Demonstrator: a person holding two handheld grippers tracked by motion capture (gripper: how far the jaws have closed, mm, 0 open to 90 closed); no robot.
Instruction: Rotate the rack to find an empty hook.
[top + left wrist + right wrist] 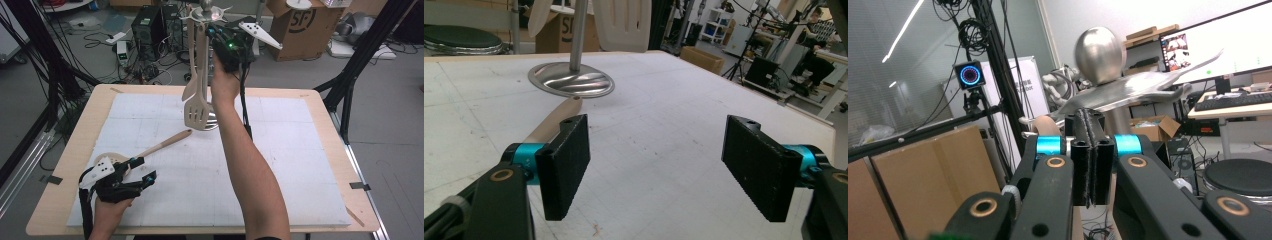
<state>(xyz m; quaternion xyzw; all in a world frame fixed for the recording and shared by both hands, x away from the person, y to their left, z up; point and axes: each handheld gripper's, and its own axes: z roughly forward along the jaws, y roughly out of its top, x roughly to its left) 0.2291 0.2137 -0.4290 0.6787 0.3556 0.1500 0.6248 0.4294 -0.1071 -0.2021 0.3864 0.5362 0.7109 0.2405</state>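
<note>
Big pale desk (330, 150) first, with the utensil stand's steel base (571, 80) planted mid-board so its hooks (212, 12) sit high. Two utensils dangle there, a slotted spatula (196, 112) and a spoon (190, 90), hanging clear of the surface. The right tongs (216, 34) are up at the hooks, pressed fully together, nothing visibly between them. A wooden spoon (162, 144) lies flat on the board, probably next for hanging. The left tongs (140, 169) gape wide just beside its handle, waiting.
</note>
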